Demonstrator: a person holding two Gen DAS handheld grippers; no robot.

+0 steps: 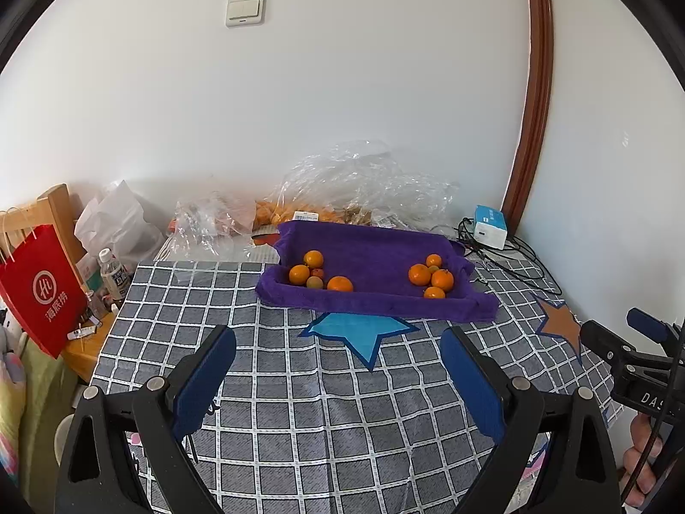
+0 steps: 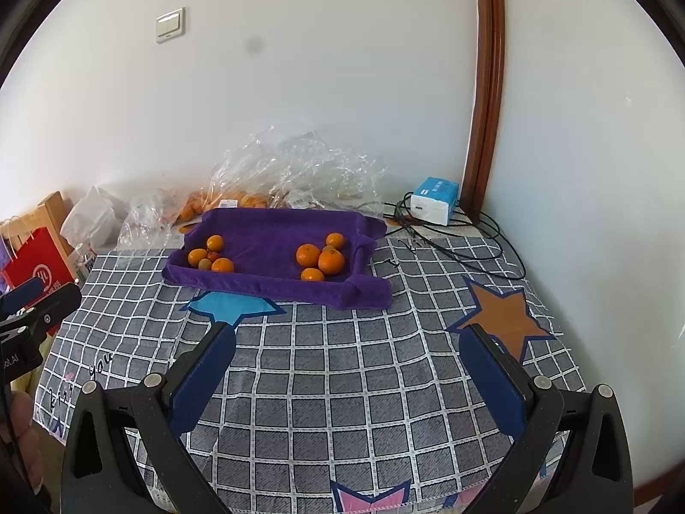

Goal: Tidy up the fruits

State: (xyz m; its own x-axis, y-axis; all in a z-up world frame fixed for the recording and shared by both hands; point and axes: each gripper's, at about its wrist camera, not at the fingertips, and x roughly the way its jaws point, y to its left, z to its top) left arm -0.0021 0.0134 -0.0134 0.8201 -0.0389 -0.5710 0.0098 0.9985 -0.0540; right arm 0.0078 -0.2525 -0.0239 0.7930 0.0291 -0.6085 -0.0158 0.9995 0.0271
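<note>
We see a bench (image 1: 299, 407) covered in a grey checked cloth with star patches. Toward 12 o'clock lies a purple towel (image 1: 368, 252) shaped into a shallow tray. Two clusters of fruit sit on it, well apart: the left cluster (image 1: 319, 274), at the towel's 9 o'clock end, has three oranges plus two smaller fruits, one greenish and one reddish; the right cluster (image 1: 432, 280), at its 3 o'clock end, has four oranges around one small greenish fruit.

Only the left wrist view shows us a plastic bottle (image 1: 113, 276) at 9 o'clock beside a red paper bag (image 1: 40, 291). Only the right wrist view shows us the whole brown star patch (image 2: 503, 317) at 3 o'clock and a pink star patch (image 2: 370, 499) at 6 o'clock. Both views share crumpled clear plastic bags (image 1: 364, 184) behind the towel and a blue and white box (image 1: 490, 227) with black cables at 1 o'clock.

The left gripper (image 1: 338, 381) is held above the cloth, pointed at the towel, its blue-padded fingers spread wide with nothing between them. The right gripper (image 2: 351, 381) is held the same way beside it, also wide and empty. Fingers of a hand (image 1: 642, 467) wrap its handle at 4 o'clock in the left view.
</note>
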